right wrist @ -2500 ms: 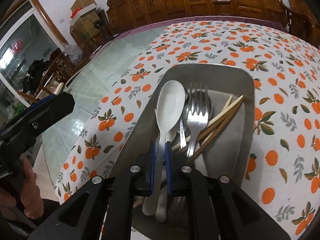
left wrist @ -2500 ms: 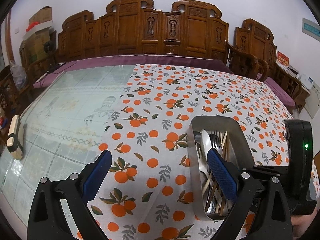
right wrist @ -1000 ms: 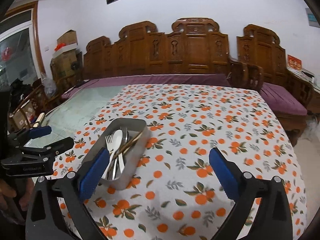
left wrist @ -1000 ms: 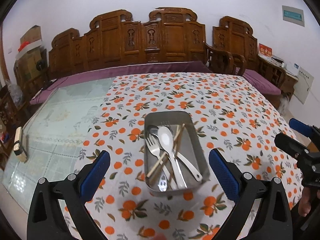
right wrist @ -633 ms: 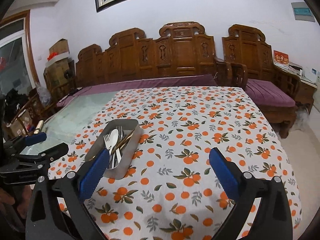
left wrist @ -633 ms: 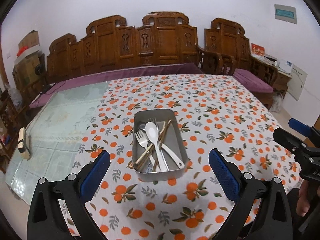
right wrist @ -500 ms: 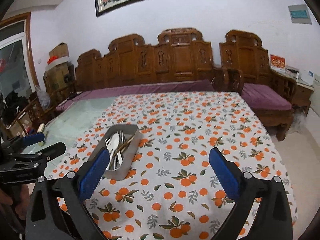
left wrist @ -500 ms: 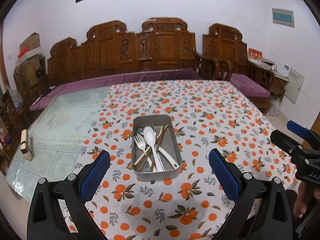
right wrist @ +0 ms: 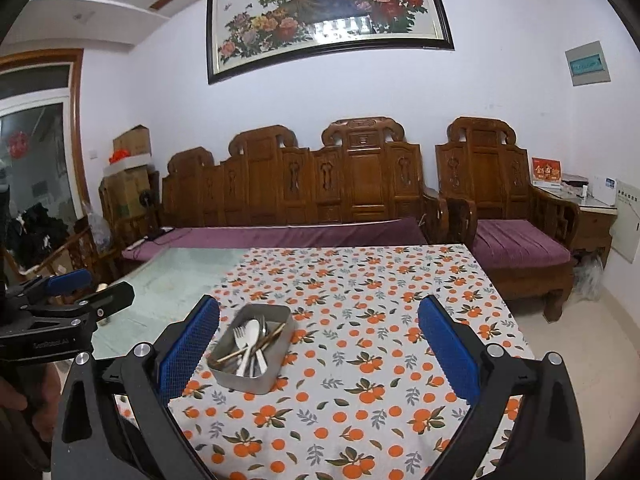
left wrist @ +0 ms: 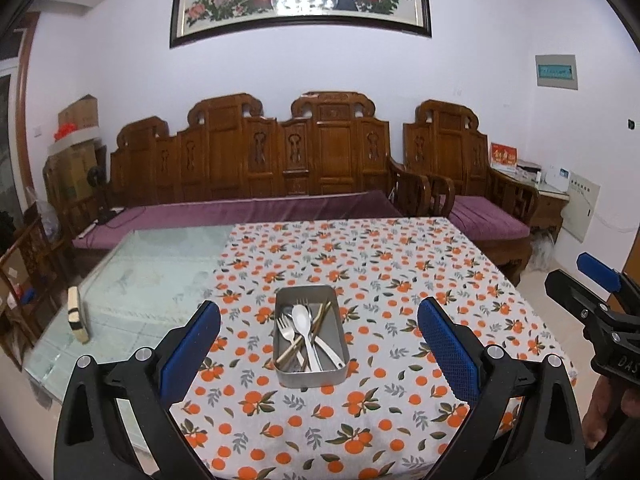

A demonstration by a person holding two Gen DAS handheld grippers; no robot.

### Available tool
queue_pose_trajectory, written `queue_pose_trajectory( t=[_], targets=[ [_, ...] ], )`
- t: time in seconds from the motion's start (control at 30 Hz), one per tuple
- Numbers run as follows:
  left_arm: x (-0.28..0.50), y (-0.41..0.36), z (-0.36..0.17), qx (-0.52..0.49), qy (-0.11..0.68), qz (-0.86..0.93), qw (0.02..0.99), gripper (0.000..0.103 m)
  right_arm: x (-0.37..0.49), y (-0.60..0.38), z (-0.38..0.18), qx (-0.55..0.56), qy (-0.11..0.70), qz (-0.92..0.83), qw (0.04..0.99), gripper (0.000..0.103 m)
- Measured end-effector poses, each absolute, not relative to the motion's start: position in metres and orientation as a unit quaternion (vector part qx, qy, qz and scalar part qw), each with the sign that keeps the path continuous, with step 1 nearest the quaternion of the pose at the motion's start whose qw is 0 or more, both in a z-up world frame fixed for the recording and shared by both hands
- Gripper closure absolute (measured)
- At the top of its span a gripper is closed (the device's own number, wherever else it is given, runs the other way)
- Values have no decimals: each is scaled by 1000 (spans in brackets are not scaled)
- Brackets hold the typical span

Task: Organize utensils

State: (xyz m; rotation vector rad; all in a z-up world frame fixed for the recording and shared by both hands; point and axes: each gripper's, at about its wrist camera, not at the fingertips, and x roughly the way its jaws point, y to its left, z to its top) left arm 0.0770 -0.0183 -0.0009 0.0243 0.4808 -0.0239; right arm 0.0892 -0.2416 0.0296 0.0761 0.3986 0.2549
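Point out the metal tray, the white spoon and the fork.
metal tray [left wrist: 310, 377]: left wrist view, on its near outer wall.
white spoon [left wrist: 301, 316]: left wrist view, on its bowl.
fork [left wrist: 285, 327]: left wrist view, on the tines.

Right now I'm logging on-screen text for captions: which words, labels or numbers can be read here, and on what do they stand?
"DAS": partial white lettering on the right tool body, cut off at the frame edge.
Left tool body: white lettering, too blurred to read.
Red card on the side cabinet: gold characters, too small to read.
Wall panel: label unreadable.
Peacock painting: inscription too small.
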Motion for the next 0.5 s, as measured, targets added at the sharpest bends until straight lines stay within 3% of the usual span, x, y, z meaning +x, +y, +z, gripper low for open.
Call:
queue_pose_trajectory(
  t=[0.5],
  targets=[
    [69, -18, 4, 7, 229, -8, 973, 8, 83, -240, 35, 33, 191, 121, 974, 3]
  ],
)
